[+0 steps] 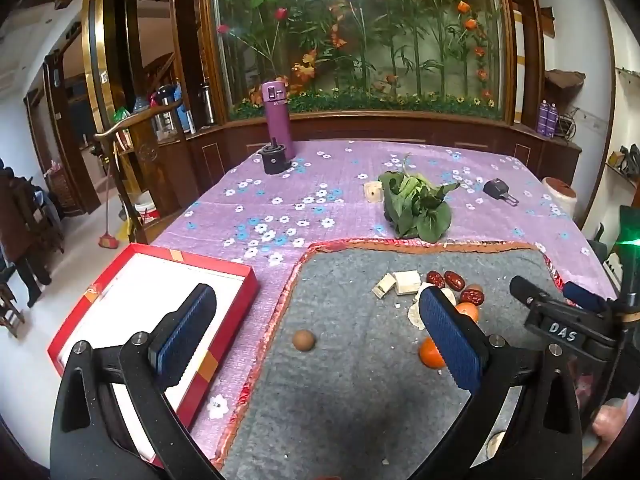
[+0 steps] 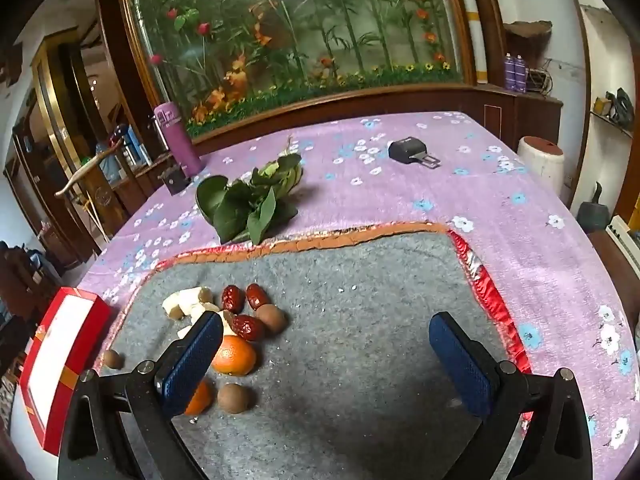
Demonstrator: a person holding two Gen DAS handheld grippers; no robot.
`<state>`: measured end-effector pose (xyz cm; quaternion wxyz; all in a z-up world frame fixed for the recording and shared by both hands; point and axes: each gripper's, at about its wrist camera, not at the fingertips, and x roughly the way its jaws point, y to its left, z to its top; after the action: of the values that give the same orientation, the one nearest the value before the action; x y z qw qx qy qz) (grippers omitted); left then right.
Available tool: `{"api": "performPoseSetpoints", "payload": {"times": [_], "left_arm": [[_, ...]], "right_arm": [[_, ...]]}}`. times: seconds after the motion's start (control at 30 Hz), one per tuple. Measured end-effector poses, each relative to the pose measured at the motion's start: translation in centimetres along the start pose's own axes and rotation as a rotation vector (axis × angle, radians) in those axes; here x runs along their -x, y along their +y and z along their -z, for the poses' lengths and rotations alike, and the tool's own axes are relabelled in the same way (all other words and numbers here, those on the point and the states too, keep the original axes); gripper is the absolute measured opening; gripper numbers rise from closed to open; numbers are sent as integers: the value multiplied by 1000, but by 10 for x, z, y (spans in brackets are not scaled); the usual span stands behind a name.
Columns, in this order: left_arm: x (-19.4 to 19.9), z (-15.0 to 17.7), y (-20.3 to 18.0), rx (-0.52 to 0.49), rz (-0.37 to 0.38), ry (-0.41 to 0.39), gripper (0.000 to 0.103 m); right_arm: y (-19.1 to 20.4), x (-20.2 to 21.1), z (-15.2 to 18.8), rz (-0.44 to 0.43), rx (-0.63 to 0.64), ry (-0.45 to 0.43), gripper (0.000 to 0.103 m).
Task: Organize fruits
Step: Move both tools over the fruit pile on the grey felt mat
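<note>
Fruits (image 2: pixel 240 332) clustered left on grey mat (image 2: pixel 360 300), right half bare, both grippers' fingers (image 2: pixel 192 364) wide, empty.

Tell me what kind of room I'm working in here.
Most likely a home living or dining room: a table with a floral cloth, a glassed display of artificial flowers behind it, and carved wooden cabinets holding bottles.

We are in a lived-in home, likely a dining room: a table (image 1: pixel 360 168) under a purple flowered cloth (image 2: pixel 540 240), dark wood panelling, a glass case of artificial flowers and bamboo (image 1: pixel 360 32), a thermos (image 1: pixel 277 120), leafy greens (image 1: pixel 416 208) and a broom (image 1: pixel 109 236).
</note>
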<state>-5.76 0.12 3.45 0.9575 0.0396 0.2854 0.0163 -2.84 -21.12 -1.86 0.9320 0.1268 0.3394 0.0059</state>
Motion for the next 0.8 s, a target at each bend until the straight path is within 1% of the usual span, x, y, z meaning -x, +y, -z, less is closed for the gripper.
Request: {"api": "performPoseSetpoints", "payload": {"times": [0.03,0.1,0.2,0.3,0.4,0.47,0.5,0.53,0.6,0.7,0.8], "left_arm": [[4,-1,1,-1,-1,2,103],[-1,6,0,0,-1,8,103],[-1,8,3,-11,-2,26,103],[-2,11,7,-12,-1,48,103],[-6,22,10,-5,14,93,103],[-6,35,13,8,42,148,103],[-2,42,14,19,68,180,103],[5,50,16,24,87,194,103],[23,66,17,14,105,188,103],[54,90,16,-6,184,176,103],[75,94,15,-58,239,168,102]], "right_arm": [[-2,2,1,-8,-5,-4,103],[-5,6,2,-6,-8,-8,103],[-8,10,4,-33,-7,1,103],[-11,17,11,-48,29,41,103],[-15,29,21,-81,66,82,103],[-16,41,30,-98,94,107,103],[-15,47,34,-102,107,117,103],[-14,53,38,-109,122,126,103],[-11,67,49,-132,162,138,103],[-5,82,62,-136,210,143,103],[3,90,73,-160,238,156,103]]}}
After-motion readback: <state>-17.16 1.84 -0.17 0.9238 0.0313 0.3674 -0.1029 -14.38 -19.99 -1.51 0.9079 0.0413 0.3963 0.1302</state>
